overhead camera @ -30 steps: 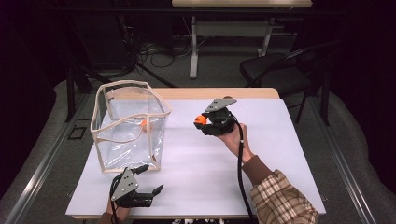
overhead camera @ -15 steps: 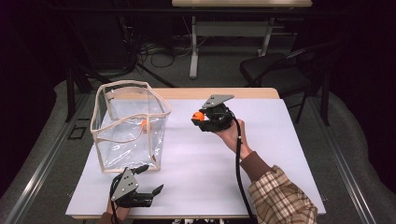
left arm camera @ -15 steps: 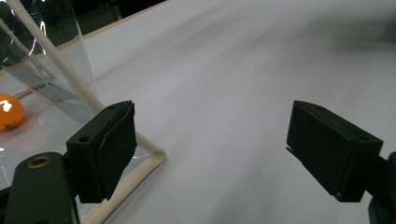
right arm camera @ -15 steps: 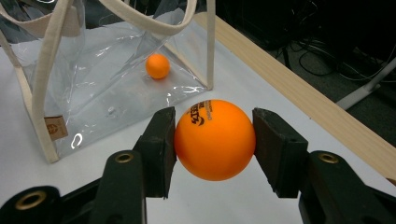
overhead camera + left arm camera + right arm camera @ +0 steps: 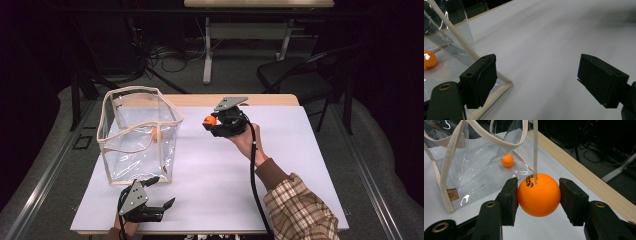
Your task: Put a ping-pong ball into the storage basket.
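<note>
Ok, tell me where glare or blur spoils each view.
High view: dark surroundings, bright white table. Left gripper view: the far table blurs, and reflections streak the clear bag. Right gripper view: sharp on the held orange ball, with glare patches on the bag.

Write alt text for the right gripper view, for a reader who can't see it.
The right gripper holds an orange ping-pong ball between its two black fingers above a white table. Behind stands a clear plastic tote bag with cream trim, a second orange ball inside it.

High view overlooks the table (image 5: 210, 175); gripper views sit close, sharing the clear bag (image 5: 137, 132).
</note>
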Action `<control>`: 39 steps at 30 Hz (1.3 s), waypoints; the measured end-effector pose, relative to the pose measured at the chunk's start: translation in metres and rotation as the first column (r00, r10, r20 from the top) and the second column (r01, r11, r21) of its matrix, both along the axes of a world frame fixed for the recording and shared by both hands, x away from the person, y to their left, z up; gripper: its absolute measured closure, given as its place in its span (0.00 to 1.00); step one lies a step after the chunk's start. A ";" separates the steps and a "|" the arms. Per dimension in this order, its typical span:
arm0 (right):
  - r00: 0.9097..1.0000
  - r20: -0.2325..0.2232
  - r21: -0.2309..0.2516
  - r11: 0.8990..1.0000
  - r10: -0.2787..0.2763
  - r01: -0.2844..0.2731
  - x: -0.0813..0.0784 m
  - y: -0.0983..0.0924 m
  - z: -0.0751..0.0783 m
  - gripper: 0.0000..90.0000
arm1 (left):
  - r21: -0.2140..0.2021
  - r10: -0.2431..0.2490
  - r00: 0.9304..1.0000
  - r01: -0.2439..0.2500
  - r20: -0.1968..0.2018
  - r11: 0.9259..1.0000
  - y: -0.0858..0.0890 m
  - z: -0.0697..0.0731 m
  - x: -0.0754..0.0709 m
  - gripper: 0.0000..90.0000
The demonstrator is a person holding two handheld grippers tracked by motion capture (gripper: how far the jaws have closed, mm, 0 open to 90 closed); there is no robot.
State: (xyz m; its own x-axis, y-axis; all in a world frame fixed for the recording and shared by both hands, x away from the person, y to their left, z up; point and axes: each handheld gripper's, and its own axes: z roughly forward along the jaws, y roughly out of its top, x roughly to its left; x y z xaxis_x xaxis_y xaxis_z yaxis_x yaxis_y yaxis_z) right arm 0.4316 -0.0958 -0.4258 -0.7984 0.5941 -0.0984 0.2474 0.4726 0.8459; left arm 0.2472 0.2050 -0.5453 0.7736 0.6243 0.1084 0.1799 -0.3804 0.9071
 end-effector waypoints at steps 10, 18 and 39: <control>1.000 0.016 -0.006 1.000 0.014 -0.014 0.002 0.007 0.010 0.56 | -0.002 0.001 1.000 -0.001 0.000 1.000 0.000 0.000 0.000 0.18; 1.000 0.019 -0.007 1.000 0.019 -0.019 0.005 0.011 0.014 0.56 | -0.003 0.001 1.000 -0.001 0.000 1.000 0.000 0.000 0.000 0.18; 0.999 0.036 -0.003 0.999 0.035 -0.035 0.007 0.021 0.028 0.57 | -0.005 0.001 1.000 -0.001 0.000 1.000 0.000 0.000 0.000 0.18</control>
State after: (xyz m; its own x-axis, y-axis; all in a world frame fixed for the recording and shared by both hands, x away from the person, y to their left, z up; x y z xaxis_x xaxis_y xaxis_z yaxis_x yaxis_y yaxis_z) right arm 0.4385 -0.0752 -0.3973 -0.8147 0.5653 -0.1289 0.1997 0.4823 0.8530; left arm 0.2471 0.2051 -0.5452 0.7729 0.6258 0.1053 0.1806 -0.3760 0.9089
